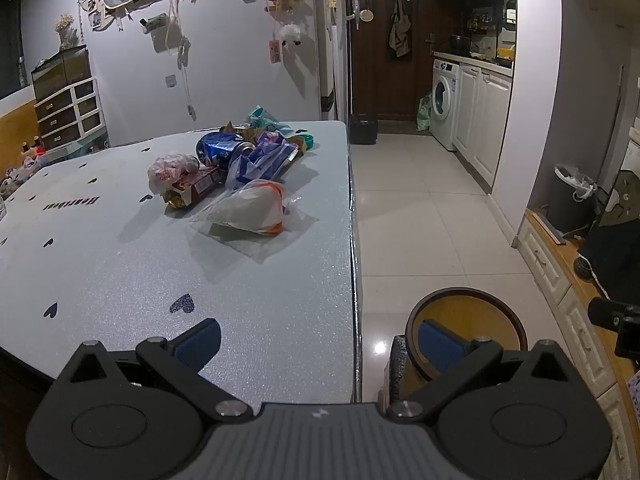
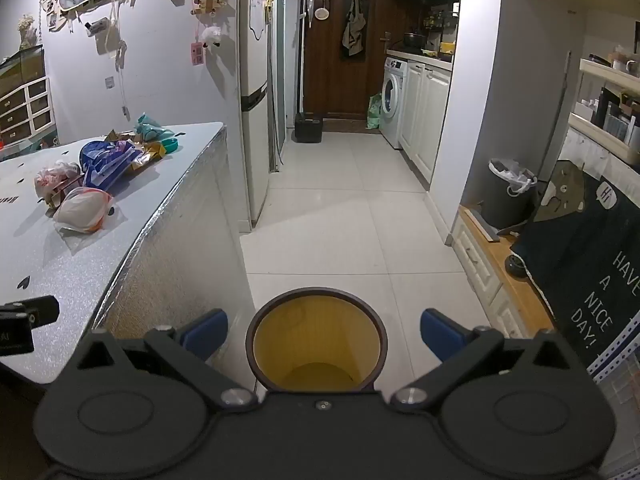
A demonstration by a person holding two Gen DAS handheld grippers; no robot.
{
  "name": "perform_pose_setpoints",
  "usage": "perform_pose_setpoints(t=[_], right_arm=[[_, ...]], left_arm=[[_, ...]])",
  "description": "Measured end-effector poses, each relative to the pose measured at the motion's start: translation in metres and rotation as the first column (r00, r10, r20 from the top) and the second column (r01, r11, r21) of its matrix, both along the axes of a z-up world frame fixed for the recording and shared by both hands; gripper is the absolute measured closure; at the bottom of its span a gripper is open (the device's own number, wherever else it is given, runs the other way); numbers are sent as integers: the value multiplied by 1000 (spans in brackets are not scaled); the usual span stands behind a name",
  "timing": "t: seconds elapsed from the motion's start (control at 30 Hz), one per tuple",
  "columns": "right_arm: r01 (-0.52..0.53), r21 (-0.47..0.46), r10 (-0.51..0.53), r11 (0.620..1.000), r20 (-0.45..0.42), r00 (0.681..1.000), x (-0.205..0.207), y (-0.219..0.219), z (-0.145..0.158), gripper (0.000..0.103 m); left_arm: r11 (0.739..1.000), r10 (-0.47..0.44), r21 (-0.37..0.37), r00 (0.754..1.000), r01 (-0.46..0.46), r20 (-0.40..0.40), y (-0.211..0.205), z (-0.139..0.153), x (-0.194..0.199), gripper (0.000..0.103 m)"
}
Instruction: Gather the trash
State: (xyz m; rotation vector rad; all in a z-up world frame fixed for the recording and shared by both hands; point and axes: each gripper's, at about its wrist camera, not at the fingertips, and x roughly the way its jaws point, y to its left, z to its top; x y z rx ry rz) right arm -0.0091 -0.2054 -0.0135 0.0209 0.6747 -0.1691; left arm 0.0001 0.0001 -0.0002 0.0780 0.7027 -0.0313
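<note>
Left gripper (image 1: pixel 318 342) spread wide, nothing btwn the blue pads (image 1: pixel 198 344); hovering over near corner of table (image 1: pixel 260 300), one pad above tabletop, other above bin (image 1: pixel 466 334).

Right gripper (image 2: pixel 324 330) also wide open, empty, poised right over bin (image 2: pixel 316 340), pads either side of its rim w/o touching. Bin on floor just beside table's near corner, dark rim, yellow inside; can't see anything in it.

Trash heaped on table toward far edge, well apart from bin:
- clear bag (image 1: pixel 250 210) w/ orange trim, nearest to bin, lying flat on a clear sheet
- crumpled pink-white bag (image 1: pixel 168 168), atop a brown box (image 1: pixel 192 192)
- blue can (image 1: pixel 218 150) on its side behind clear bag, touching purple wrapper (image 1: pixel 268 156)
- teal bag (image 1: pixel 262 116) and teal cap (image 1: pixel 308 142), farthest from bin, at table's far edge

Grey lined bin (image 2: pixel 508 192) by wall, well apart from table.
</note>
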Motion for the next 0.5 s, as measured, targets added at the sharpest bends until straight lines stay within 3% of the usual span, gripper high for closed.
perform_pose_setpoints(t=[0.5], right_arm=[[0,-1,0,1000,0,1000,1,0,1,0]], left_arm=[[1000,0,0,1000,0,2,0,0,0,0]])
